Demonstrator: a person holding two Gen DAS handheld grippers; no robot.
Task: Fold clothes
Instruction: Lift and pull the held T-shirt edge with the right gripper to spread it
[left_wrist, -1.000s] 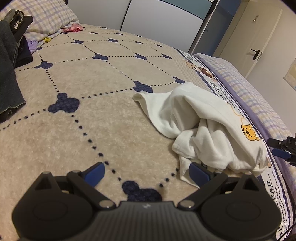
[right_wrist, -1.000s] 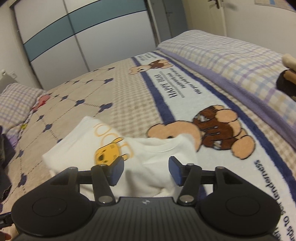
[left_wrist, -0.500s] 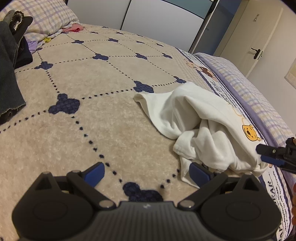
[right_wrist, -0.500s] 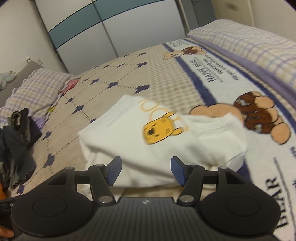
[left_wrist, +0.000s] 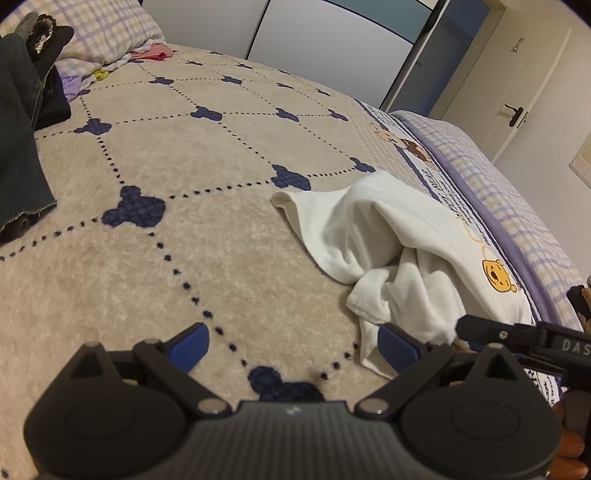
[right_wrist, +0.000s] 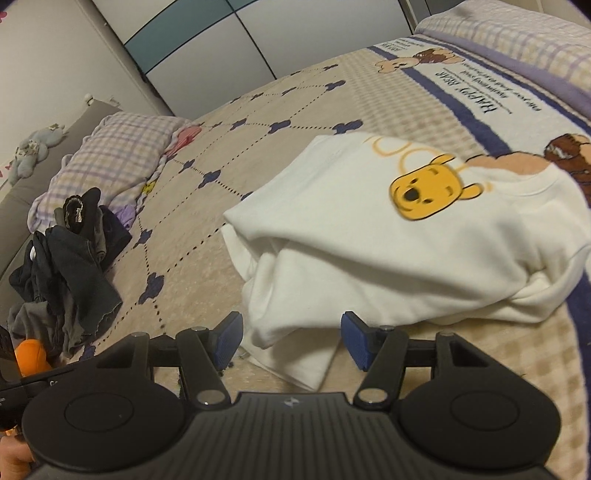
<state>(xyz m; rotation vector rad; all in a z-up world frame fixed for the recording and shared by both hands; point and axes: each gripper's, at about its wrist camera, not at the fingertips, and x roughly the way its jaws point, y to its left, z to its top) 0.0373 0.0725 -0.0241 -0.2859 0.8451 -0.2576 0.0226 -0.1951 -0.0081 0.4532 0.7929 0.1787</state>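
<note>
White tee (right_wrist: 388, 258) lies crumpled on the bed (left_wrist: 184, 184), mid-right of frame. Right gripper (right_wrist: 291, 338), fingers spread w/ a hem corner between, is nearer; left gripper (left_wrist: 291, 347), also spread, empty.

A beige blanket (left_wrist: 207, 177) patterned with navy shapes covers the bed, a checked pillow (right_wrist: 122, 147) at its head beside the wardrobe (right_wrist: 229, 55), a soft toy (right_wrist: 31, 153) beyond the pillow, and a closed door (left_wrist: 517, 92) past the bed's far side.
</note>
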